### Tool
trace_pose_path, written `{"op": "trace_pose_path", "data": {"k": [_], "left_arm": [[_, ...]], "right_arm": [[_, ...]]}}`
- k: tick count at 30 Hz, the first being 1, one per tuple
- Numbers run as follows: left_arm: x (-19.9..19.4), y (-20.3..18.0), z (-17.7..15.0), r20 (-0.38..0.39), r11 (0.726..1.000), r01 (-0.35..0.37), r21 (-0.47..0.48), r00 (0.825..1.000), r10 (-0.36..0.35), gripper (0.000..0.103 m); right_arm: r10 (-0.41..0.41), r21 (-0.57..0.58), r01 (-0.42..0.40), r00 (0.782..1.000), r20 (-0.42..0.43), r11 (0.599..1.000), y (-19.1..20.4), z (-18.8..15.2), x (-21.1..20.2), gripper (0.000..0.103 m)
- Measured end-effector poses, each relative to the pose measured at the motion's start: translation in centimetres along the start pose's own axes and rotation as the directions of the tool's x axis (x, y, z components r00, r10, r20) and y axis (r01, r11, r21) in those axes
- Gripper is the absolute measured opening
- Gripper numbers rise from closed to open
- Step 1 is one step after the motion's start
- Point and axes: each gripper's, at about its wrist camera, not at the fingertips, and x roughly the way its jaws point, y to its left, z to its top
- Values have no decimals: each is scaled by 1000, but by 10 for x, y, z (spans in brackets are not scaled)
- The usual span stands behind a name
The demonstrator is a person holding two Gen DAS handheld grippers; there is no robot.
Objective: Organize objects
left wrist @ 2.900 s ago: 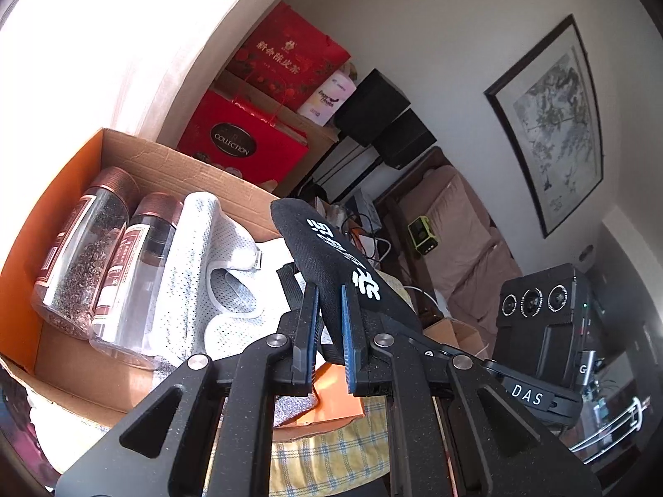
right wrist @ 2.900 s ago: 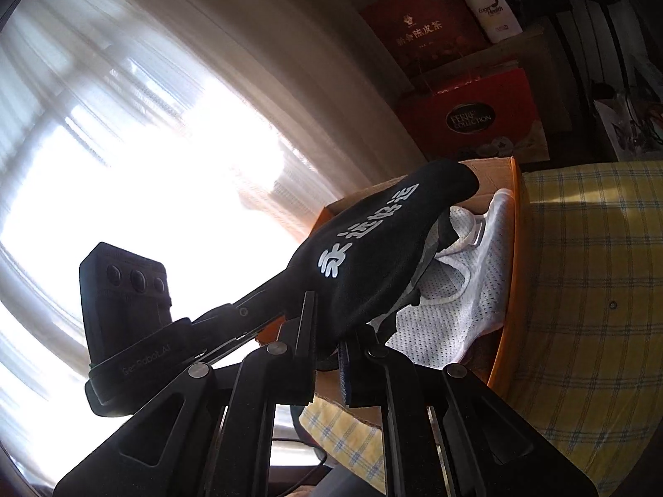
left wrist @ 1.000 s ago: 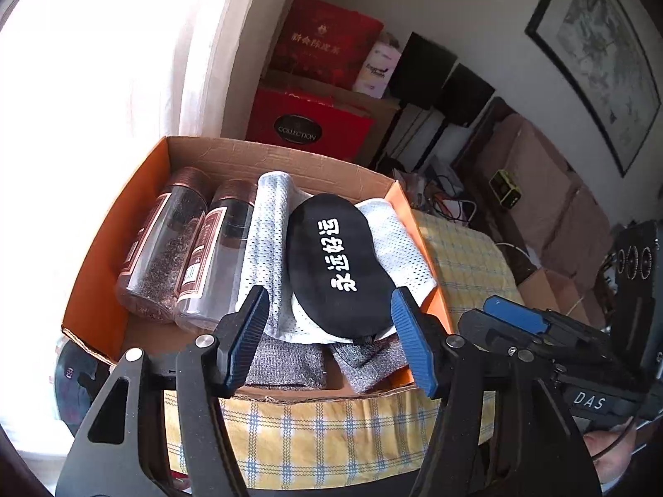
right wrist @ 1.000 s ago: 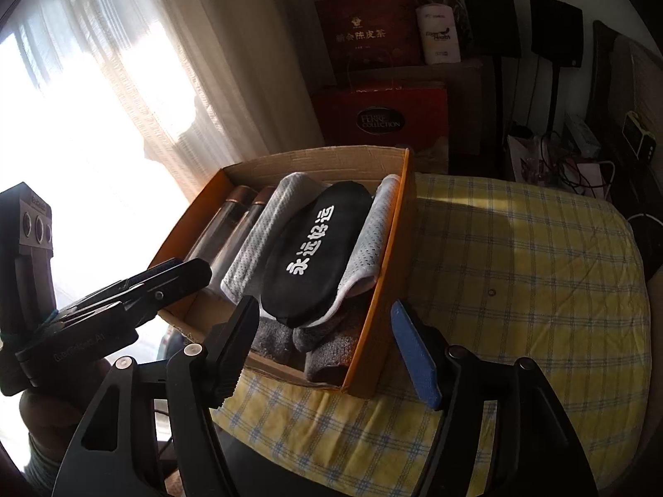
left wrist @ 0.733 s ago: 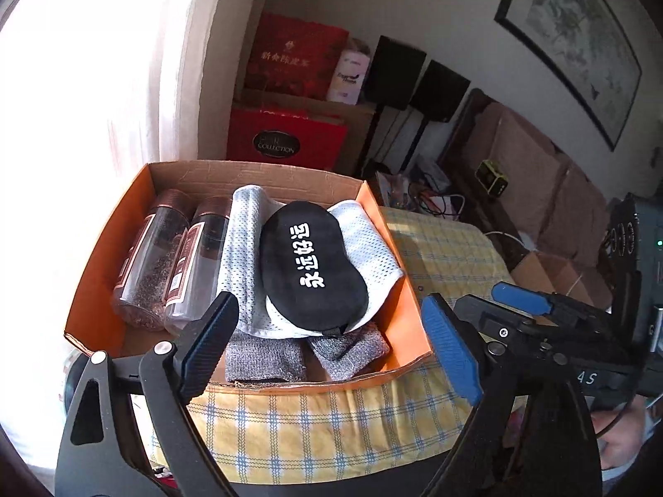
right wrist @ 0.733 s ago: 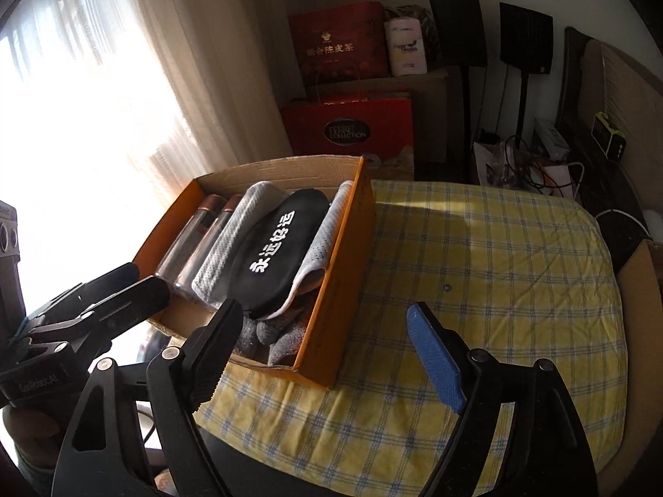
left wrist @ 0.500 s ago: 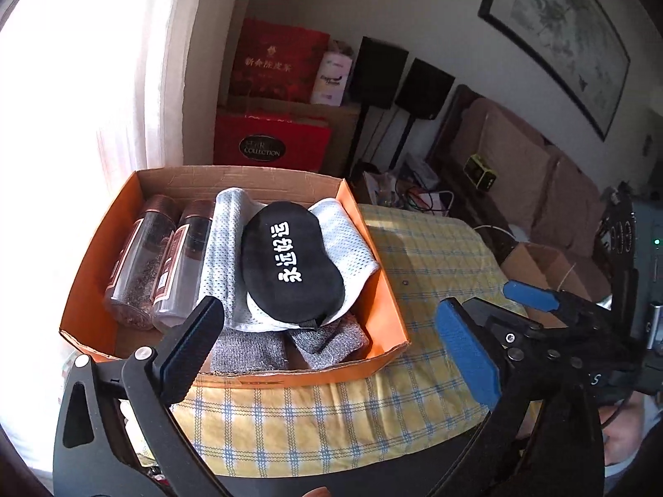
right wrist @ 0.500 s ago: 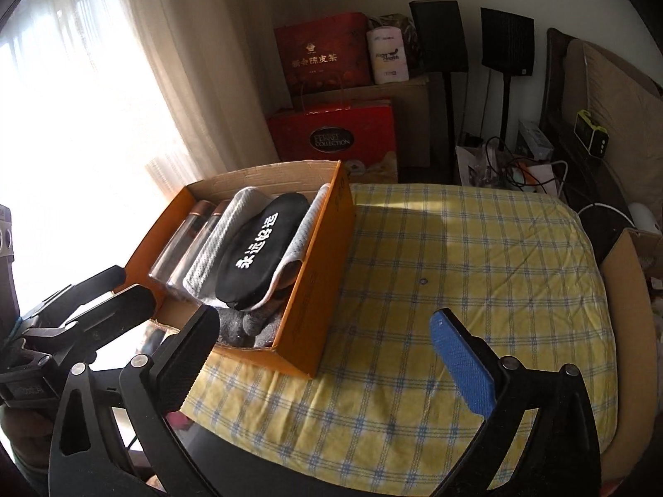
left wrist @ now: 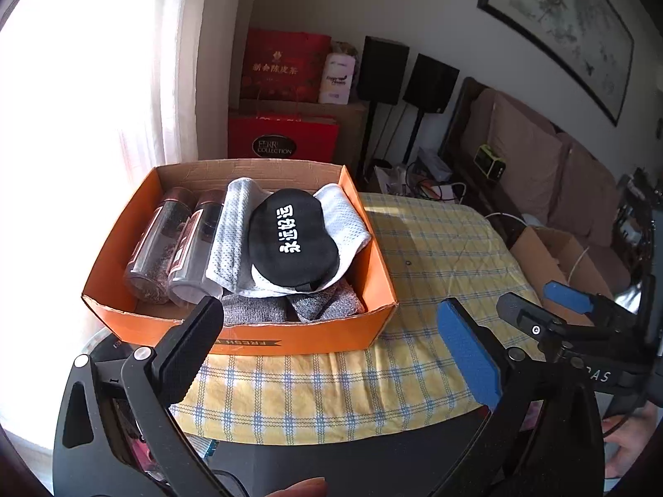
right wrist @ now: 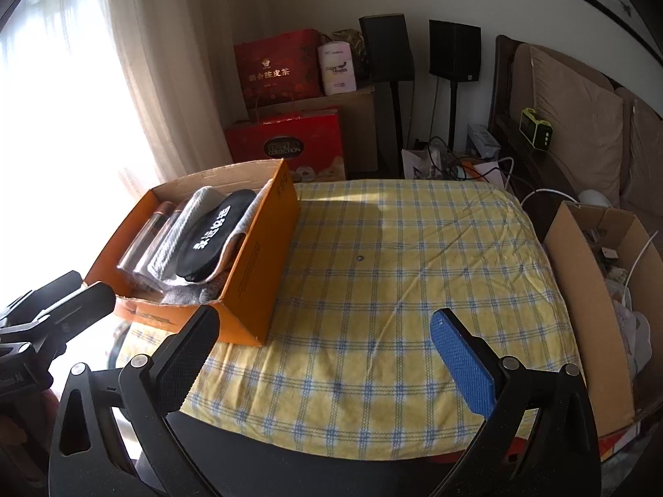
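both grippers, left (left wrist: 331, 348) and right (right wrist: 327, 352), spread wide and empty; mask (left wrist: 292, 244) lies atop the box (left wrist: 290, 339) contents, so retreat clear of its rim.

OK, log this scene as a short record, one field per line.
surface: table under a yellow checked cloth
box: orange cardboard box, open, at the cloth's left end
in box: two jars side by side, white mesh cloth, black eye mask on top, grey socks at the near end
left gripper: open, empty
right gripper: open, empty, over bare cloth
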Motion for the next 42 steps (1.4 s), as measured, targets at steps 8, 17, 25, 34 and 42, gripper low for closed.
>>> {"op": "trace_pose_path", "data": {"k": [8, 17, 25, 34, 42], "left_arm": [[-15, 0, -23, 11, 1000, -21, -13, 1000, 22, 103], [-14, 4, -50, -53, 999, -12, -34, 999, 10, 103], [-22, -5, -49, -45, 1000, 12, -8, 999, -12, 103], [-21, -12, -50, -33, 997, -72, 21, 997, 72, 103], [-23, -16, -52, -33, 995, -91, 35, 995, 93, 103]], "right_arm": [[-45, 29, 45, 999, 22, 999, -10, -28, -28, 103], [-70, 51, 70, 998, 0, 996, -20, -55, -46, 103], [-98, 35, 98, 995, 23, 995, -17, -56, -54, 103], [-98, 29, 97, 995, 21, 995, -15, -56, -50, 103], [-108, 33, 107, 994, 21, 994, -17, -57, -50, 103]]}}
